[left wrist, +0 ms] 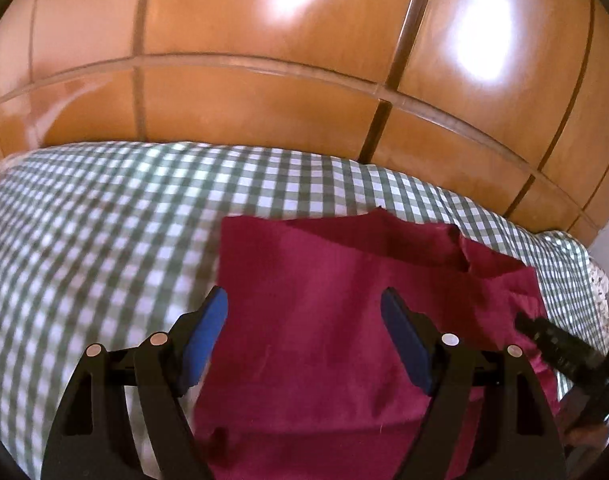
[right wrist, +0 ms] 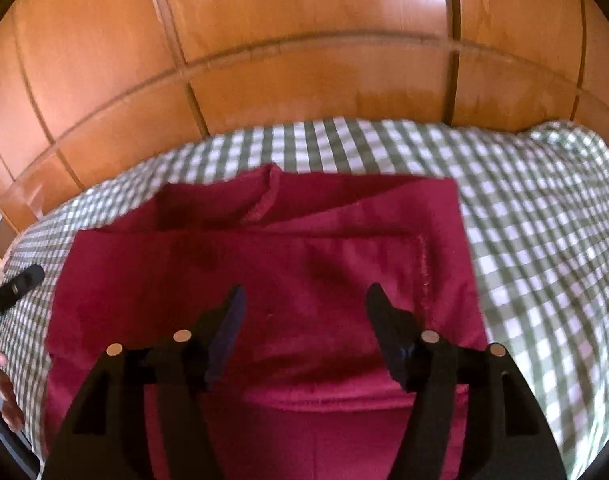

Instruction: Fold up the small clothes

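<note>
A dark red garment [left wrist: 324, 300] lies partly folded on a green-and-white checked cloth [left wrist: 84, 220]. In the left wrist view my left gripper [left wrist: 304, 308] hovers above the garment's near half, its blue-padded fingers wide apart with nothing between them. The right wrist view shows the same red garment [right wrist: 264, 272], with a folded layer across its far part. My right gripper [right wrist: 304, 304] hangs over its middle, jaws apart and clear of the fabric. The tip of the right gripper [left wrist: 544, 336] shows at the right edge of the left wrist view, and the left gripper's tip [right wrist: 20, 284] at the left edge of the right wrist view.
Behind the checked cloth [right wrist: 544, 240] stands a glossy orange-brown wooden panelled wall [left wrist: 264, 80], close to the cloth's far edge. Part of a hand [right wrist: 8, 396] shows at the lower left of the right wrist view.
</note>
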{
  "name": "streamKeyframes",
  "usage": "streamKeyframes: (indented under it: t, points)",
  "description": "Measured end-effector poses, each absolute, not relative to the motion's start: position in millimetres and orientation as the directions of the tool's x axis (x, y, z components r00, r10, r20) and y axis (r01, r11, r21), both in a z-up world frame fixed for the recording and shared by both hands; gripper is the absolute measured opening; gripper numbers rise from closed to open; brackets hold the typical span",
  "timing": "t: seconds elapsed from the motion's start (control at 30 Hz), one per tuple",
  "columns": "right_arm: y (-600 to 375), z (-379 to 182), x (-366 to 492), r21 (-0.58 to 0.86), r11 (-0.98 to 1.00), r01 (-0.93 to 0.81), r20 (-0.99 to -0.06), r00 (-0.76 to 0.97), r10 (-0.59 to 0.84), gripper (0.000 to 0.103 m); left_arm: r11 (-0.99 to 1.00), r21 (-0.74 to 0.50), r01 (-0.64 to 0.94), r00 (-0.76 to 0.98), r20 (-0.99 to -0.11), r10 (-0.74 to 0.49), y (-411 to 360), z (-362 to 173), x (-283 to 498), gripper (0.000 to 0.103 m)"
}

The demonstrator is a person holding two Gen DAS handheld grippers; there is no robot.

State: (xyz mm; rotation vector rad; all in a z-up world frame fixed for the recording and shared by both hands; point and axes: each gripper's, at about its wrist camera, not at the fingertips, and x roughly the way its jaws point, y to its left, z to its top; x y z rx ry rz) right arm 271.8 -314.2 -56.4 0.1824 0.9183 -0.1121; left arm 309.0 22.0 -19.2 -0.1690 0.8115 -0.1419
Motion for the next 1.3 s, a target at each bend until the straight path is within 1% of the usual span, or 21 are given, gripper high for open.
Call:
streamKeyframes:
  t: [0.1, 0.13, 0.17, 0.23, 0.27, 0.37, 0.5, 0.6, 0.67, 0.7, 0.77, 0.83, 0.9, 0.97, 1.03, 1.07, 1.1, 1.17, 1.3]
  points:
    - [-324, -75, 278, 0.096, 0.974, 0.205, -0.816, 0.577, -0.041, 0.064, 0.975, -0.215, 0.052, 0.640, -0.743, -0.197, 18, -35, 337, 0.078]
    - [-327, -80, 277, 0.101, 0.974, 0.204, -0.813, 0.581, -0.037, 0.064, 0.973, -0.228, 0.039, 0.610, -0.766, -0.204, 20, -47, 348, 0.076]
    - [-328, -82, 275, 0.101, 0.975, 0.198, -0.808, 0.588, -0.036, 0.065, 0.974, -0.227, 0.020, 0.593, -0.781, -0.194, 21, -56, 352, 0.073]
    - [-328, -88, 272, 0.091, 0.979, 0.180, -0.790, 0.611, -0.039, 0.065, 0.977, -0.210, -0.016, 0.571, -0.804, -0.164, 28, -75, 359, 0.073]
    - [-327, -89, 269, 0.088, 0.980, 0.178, -0.783, 0.620, -0.042, 0.065, 0.979, -0.202, -0.005, 0.584, -0.796, -0.161, 30, -84, 357, 0.073]
    - [-324, -91, 270, 0.067, 0.982, 0.176, -0.779, 0.624, -0.059, 0.066, 0.990, -0.141, 0.019, 0.611, -0.782, -0.123, 25, -82, 349, 0.073]
    - [-324, -92, 270, 0.067, 0.982, 0.176, -0.774, 0.630, -0.060, 0.067, 0.994, -0.099, -0.042, 0.622, -0.781, -0.052, 25, -69, 326, 0.073]
    - [-322, -91, 270, 0.059, 0.983, 0.176, -0.773, 0.631, -0.066, 0.067, 0.998, -0.067, 0.001, 0.644, -0.764, -0.052, 13, -64, 296, 0.073]
    - [-322, -91, 270, 0.058, 0.983, 0.175, -0.772, 0.632, -0.067, 0.067, 1.000, -0.022, 0.009, 0.632, -0.775, -0.023, 6, -75, 283, 0.074]
    - [-321, -91, 270, 0.056, 0.983, 0.175, -0.772, 0.633, -0.068, 0.067, 1.000, -0.019, 0.009, 0.621, -0.784, -0.020, 6, -83, 283, 0.077]
    - [-321, -92, 269, 0.054, 0.983, 0.175, -0.770, 0.634, -0.070, 0.067, 0.998, -0.053, -0.026, 0.603, -0.797, -0.027, 16, -90, 286, 0.087]
    - [-321, -92, 269, 0.055, 0.983, 0.175, -0.770, 0.634, -0.070, 0.067, 0.992, -0.105, -0.063, 0.584, -0.810, -0.049, 24, -90, 290, 0.088]
    - [-322, -92, 269, 0.059, 0.983, 0.174, -0.770, 0.635, -0.066, 0.068, 0.995, -0.068, -0.068, 0.606, -0.796, -0.013, 21, -79, 280, 0.088]
    - [-320, -92, 269, 0.056, 0.984, 0.169, -0.772, 0.632, -0.064, 0.072, 0.999, -0.029, -0.043, 0.635, -0.772, 0.005, 14, -67, 265, 0.088]
    - [-317, -89, 269, 0.042, 0.986, 0.159, -0.779, 0.623, -0.067, 0.082, 0.999, -0.026, -0.038, 0.661, -0.750, 0.006, 13, -56, 252, 0.088]
    - [-314, -87, 268, 0.038, 0.987, 0.153, -0.785, 0.616, -0.066, 0.094, 0.999, -0.026, -0.037, 0.673, -0.739, 0.005, 13, -50, 243, 0.088]
    - [-310, -85, 265, 0.035, 0.988, 0.151, -0.790, 0.610, -0.065, 0.099, 0.999, -0.028, -0.036, 0.679, -0.734, 0.004, 12, -46, 238, 0.088]
    - [-304, -82, 258, 0.035, 0.988, 0.151, -0.789, 0.611, -0.065, 0.100, 0.999, -0.029, -0.031, 0.690, -0.724, 0.000, 13, -39, 223, 0.088]
    - [-294, -74, 235, 0.041, 0.988, 0.151, -0.772, 0.632, -0.065, 0.100, 0.999, -0.020, -0.026, 0.701, -0.713, 0.004, 15, -32, 198, 0.088]
